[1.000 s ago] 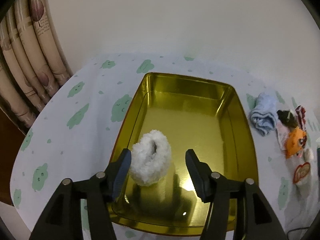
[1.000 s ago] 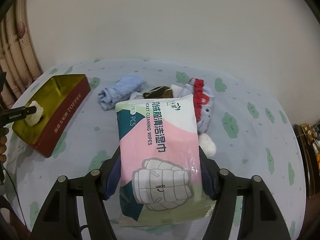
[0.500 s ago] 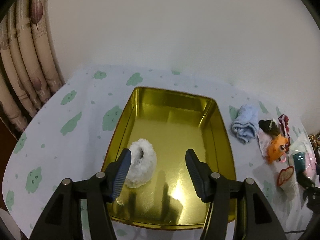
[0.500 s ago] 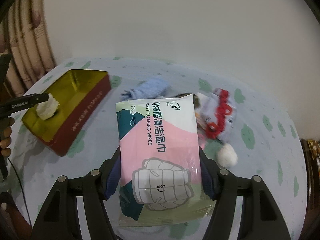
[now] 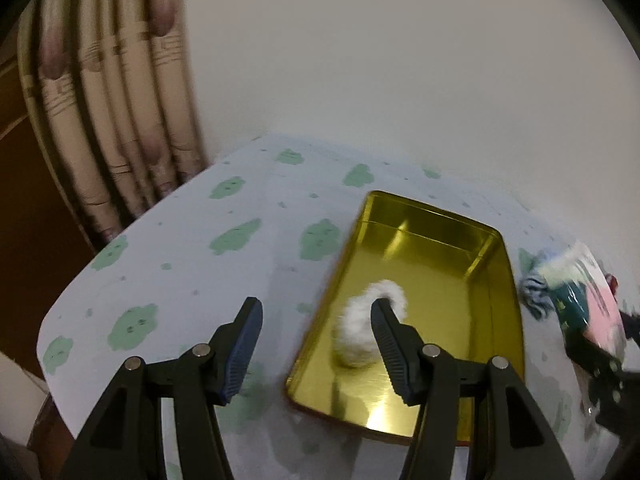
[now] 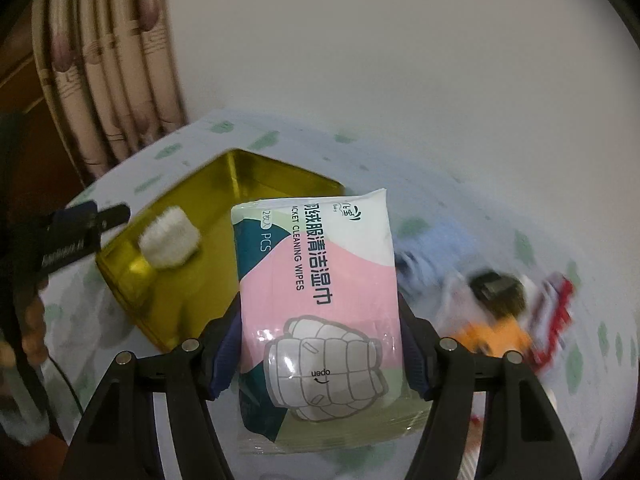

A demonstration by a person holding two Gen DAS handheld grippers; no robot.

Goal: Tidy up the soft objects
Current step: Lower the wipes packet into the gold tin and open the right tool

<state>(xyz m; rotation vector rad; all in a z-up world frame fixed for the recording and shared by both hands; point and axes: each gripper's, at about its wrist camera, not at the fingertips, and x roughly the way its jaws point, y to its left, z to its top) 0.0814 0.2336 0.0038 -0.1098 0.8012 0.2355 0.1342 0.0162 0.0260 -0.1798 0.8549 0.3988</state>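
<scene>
Right hand-held gripper (image 6: 320, 354) clamping pink-and-white wipes pack (image 6: 316, 280), left hand-held gripper (image 5: 316, 344) open and empty, fluffy white scrunchie (image 5: 370, 330) in gold rectangular tin (image 5: 496, 240)

We see a tin tray (image 5: 424, 240) of glossy gold metal, a fluffy white scrunchie (image 5: 360, 332) in it, a shiny plastic-film wipes pack (image 6: 316, 304), and matt printed cloth (image 5: 200, 248) covering the counter.
</scene>
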